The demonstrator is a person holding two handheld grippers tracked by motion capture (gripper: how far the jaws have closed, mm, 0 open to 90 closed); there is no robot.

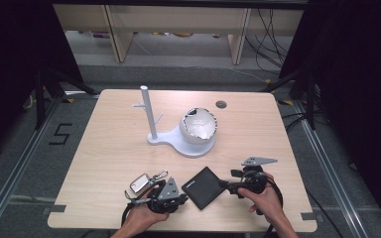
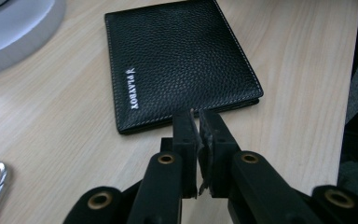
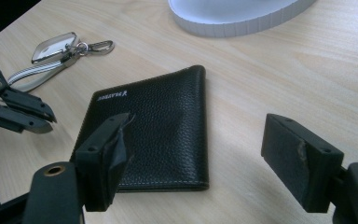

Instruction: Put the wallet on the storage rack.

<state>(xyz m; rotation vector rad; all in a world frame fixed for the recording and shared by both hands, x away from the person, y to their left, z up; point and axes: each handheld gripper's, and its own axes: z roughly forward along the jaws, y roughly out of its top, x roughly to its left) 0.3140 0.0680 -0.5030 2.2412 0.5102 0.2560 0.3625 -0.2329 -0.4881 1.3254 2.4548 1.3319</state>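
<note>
High view: black pebbled-leather bifold wallet (image 1: 204,187) lies flat on the light wooden desk (image 1: 109,148), near the front edge, between both hands. Left tool (image 2: 196,112): jaws closed together, nothing between them, tips just short of the wallet's edge. Right tool (image 3: 205,154): jaws wide apart, straddling the wallet's corner without pressing it. Silver car key fob on a striped strap (image 3: 51,49) lies near the left tool.

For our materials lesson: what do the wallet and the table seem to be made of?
Wallet: black leather or imitation, matte; pebbled grain, pale edge stitching, stamped silver lettering. Table: light wood or wood-look laminate, smooth satin; straight pale grain lines, soft sheen. Which one, the look leaves open.
</note>
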